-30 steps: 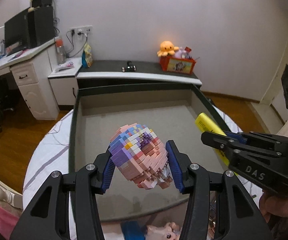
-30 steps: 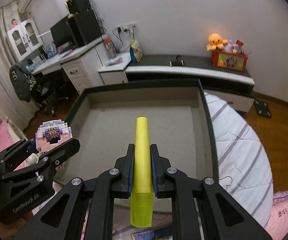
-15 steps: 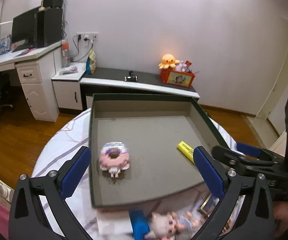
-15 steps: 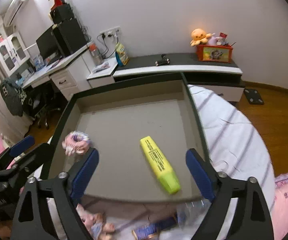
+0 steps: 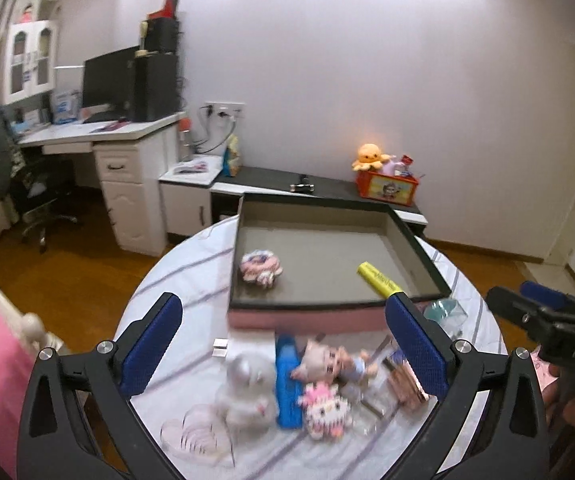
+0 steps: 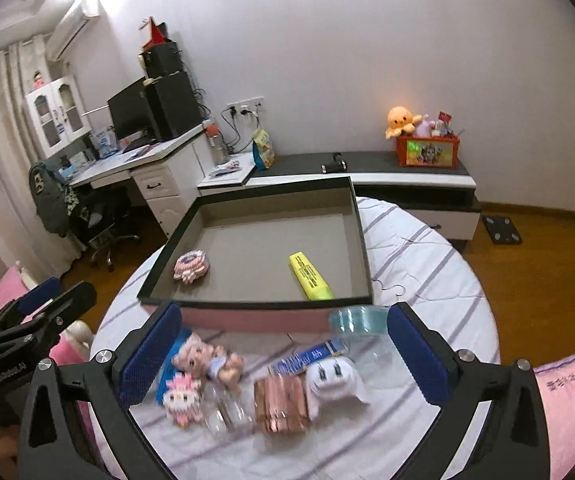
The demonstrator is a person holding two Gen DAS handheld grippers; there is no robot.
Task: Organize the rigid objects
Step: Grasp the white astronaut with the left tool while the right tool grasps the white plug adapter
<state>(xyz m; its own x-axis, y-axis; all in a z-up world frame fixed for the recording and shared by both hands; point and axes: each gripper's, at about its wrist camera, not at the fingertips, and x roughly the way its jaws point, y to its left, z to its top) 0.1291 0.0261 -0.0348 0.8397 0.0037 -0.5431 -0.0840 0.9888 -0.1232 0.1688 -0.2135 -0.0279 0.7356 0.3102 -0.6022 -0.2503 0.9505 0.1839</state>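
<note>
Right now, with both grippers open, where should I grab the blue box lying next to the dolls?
Probably across the long sides of the blue box, near its middle, coming from above. It lies flat with its long axis pointing toward the tray, and soft toys crowd both flanks, so come straight down.

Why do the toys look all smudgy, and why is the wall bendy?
Left wrist view: the toys near the camera are smeared by blur, while the highlighter in the box looks sharper. Right wrist view: the toys are only a little soft. Both views: the fisheye lens bends straight edges and darkens the corners.
</note>
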